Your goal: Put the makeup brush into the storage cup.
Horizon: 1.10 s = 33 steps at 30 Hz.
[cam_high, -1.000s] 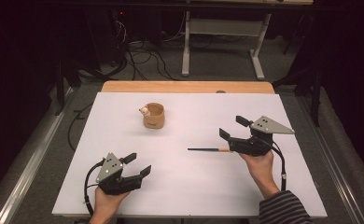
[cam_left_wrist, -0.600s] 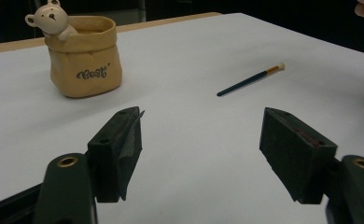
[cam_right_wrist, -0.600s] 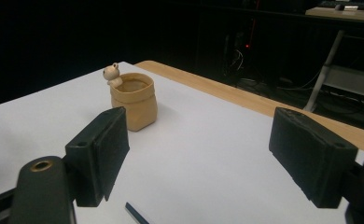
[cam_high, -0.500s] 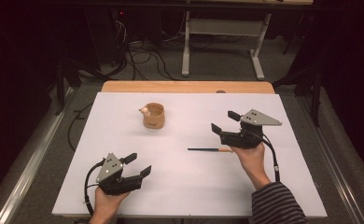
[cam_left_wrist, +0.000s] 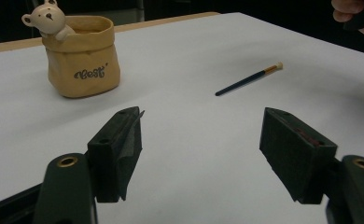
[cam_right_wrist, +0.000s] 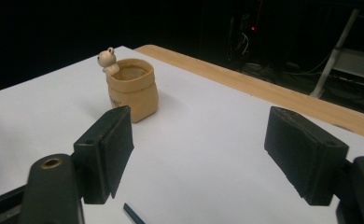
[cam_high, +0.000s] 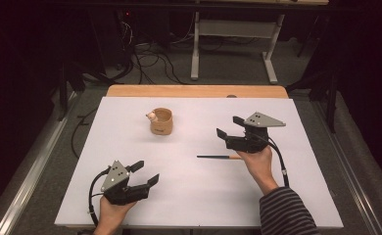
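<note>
Black jaws spread wide, right gripper (cam_high: 229, 126) hovers just above the paintbrush (cam_high: 218, 157), right of the bear pot (cam_high: 160, 121); next, descend and pinch. Left gripper (cam_high: 145, 172) idles open.

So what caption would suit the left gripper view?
Open tool facing a bear-topped pot and a paintbrush on the white table.

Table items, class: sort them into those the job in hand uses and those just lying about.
In use:
- paintbrush
- bear pot
- right claw, open, near the brush

Just there:
- left claw, open, idle
- cables on the floor
</note>
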Available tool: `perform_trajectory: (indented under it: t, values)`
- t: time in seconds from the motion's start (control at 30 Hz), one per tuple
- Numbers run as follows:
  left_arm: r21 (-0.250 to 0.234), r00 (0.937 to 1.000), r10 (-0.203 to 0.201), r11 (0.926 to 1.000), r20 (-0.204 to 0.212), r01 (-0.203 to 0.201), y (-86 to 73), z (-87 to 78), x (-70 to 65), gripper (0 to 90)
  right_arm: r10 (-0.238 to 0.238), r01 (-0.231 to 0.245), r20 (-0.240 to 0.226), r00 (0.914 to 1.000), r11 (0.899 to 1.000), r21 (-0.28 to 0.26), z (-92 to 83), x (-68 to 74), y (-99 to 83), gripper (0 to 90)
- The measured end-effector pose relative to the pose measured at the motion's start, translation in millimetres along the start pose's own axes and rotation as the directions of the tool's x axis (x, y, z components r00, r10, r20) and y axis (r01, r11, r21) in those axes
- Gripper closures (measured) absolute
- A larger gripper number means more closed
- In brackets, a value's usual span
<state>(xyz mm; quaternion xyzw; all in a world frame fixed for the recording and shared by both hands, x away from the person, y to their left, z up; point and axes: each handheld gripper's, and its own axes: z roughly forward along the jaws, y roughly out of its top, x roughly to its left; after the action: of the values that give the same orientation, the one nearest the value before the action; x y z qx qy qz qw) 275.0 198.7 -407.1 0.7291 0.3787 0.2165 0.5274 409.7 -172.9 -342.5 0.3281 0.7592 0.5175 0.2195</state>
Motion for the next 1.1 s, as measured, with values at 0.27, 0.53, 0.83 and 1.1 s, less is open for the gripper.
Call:
perform_trajectory:
  t: [0.27,0.53,0.83,1.1]
  values:
    - [0.002,1.0000,0.001,1.0000,0.001,-0.001,-0.1,0.1,-0.1,30.2,-0.019,0.021,-0.020,0.9996,0.997,0.080,5.3,0.1,4.2,28.3]
    - [0.006,1.0000,0.000,1.0000,0.007,0.000,-0.2,0.5,-0.2,30.1,-0.035,0.040,-0.037,0.9987,0.987,0.157,8.3,-2.4,5.1,30.7]
    - [0.008,1.0000,0.000,1.0000,0.010,0.000,-0.2,1.1,0.2,30.0,-0.057,0.066,-0.046,0.9973,0.973,0.220,8.3,-5.4,11.8,32.3]
    - [0.008,0.9999,0.000,1.0000,0.012,0.000,-0.2,1.0,0.3,29.8,-0.073,0.088,-0.068,0.9951,0.959,0.269,11.6,-3.7,16.7,32.6]
